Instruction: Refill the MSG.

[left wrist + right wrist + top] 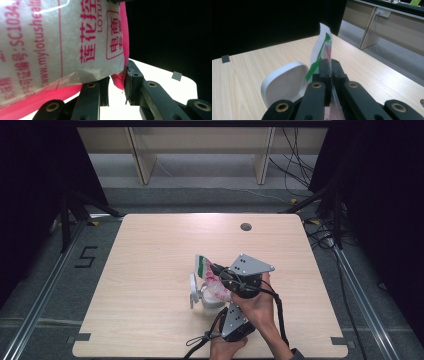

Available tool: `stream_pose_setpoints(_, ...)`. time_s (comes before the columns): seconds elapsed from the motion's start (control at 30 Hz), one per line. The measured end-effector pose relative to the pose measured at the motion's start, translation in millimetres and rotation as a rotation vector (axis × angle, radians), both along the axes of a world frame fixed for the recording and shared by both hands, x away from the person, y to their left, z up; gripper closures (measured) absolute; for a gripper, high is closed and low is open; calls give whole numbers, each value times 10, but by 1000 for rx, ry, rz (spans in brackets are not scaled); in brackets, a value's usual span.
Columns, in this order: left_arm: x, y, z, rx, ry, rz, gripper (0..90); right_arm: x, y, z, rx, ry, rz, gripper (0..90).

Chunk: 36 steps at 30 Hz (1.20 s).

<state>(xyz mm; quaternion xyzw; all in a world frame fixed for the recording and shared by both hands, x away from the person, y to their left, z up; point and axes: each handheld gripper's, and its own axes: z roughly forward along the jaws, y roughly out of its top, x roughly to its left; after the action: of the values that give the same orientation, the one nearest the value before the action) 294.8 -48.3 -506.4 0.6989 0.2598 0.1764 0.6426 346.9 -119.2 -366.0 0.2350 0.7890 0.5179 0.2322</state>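
Note:
A clear plastic bag (209, 276) with pink print and a green strip hangs tilted over a white container (206, 304) near the table's middle front. My right gripper (216, 270), under its grey plate, is shut on the bag's (325, 42) top edge; in the right gripper view the gripper (329, 62) pinches the film beside the container's raised lid (284, 82). From below, my left gripper (227, 309) points up at the bag. In the left gripper view its jaws (117, 83) close on the bag's (50, 45) pink lower corner. A hand holds each gripper.
The wooden table (150, 270) has a round cable hole (245, 226) at the back right and a small grey tag (225, 58) at one edge. Cables (325, 235) lie on the floor to the right. Wooden furniture legs (142, 165) stand behind the table.

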Motion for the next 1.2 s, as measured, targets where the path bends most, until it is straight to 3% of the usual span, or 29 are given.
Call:
stream_pose_setpoints(0.07,-13,15,17,14,9,9,754,6,5,-7,4,4,-5,900)
stream_pose_setpoints(0.17,-3,5,28,-10,-5,-1,754,-26,29,16,-5,-8,7,900)
stream_pose_setpoints(0.23,-9,9,26,11,5,11,754,-17,34,11,-16,-16,13,900)
stream_pose_setpoints(0.3,-1,5,16,0,-3,-1,755,-12,25,-4,0,15,-4,900)
stream_pose_setpoints(0.43,-16,15,30,12,0,9,755,-22,27,18,-3,-9,1,900)
stream_pose_setpoints(0.47,-7,10,20,2,-3,6,755,-19,28,13,-8,9,9,900)
stream_pose_setpoints(0.57,-8,3,14,-7,-9,8,755,-10,27,6,-6,7,15,900)
stream_pose_setpoints(0.6,-18,13,25,10,0,12,755,-32,32,10,0,30,2,900)
stream_pose_setpoints(0.77,-3,8,16,-2,-5,4,755,-2,31,3,-4,-4,4,900)
stream_pose_setpoints(1.2,-10,20,23,12,5,17,754,13,45,-6,2,3,-5,900)
